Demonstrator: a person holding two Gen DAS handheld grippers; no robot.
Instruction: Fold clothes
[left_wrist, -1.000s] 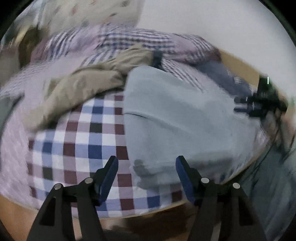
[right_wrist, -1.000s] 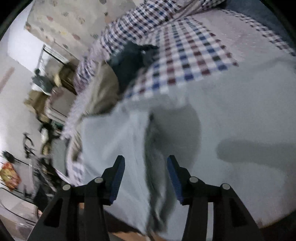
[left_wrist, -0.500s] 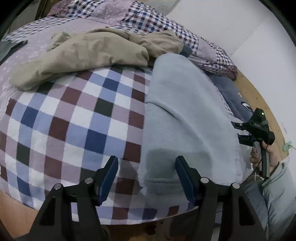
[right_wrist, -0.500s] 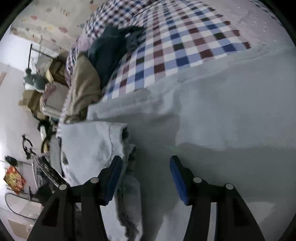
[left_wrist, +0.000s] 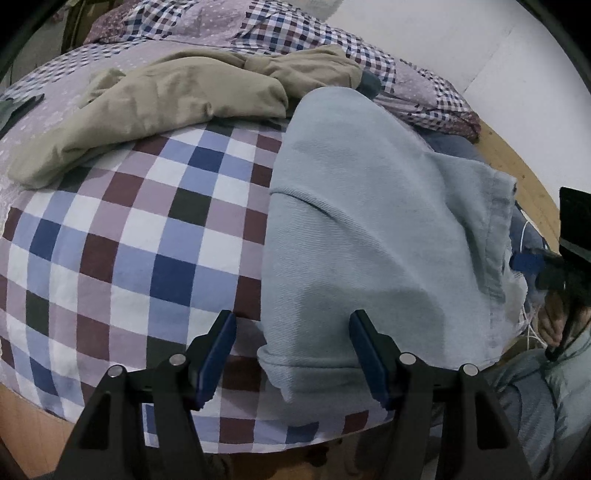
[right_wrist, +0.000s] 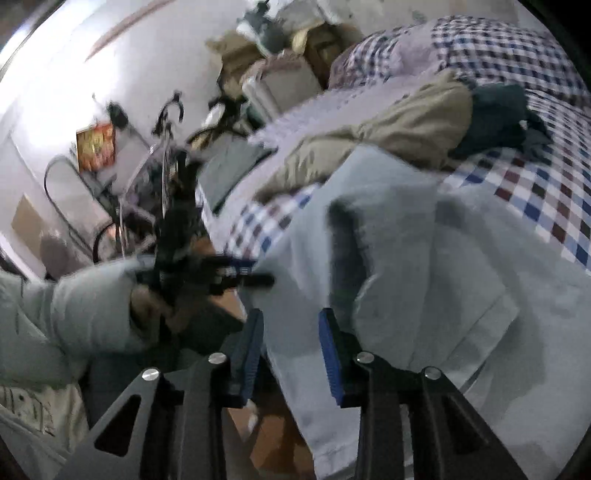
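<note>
Centrally, both claws gape: left gripper (left_wrist: 291, 354) over the garment (left_wrist: 369, 236) at the bed (left_wrist: 122, 236) edge; right gripper (right_wrist: 291, 350) astride its hem.

Pale blue garment (left_wrist: 354, 236) spread flat on checked bedcover (left_wrist: 122, 236), right edge folded over.
</note>
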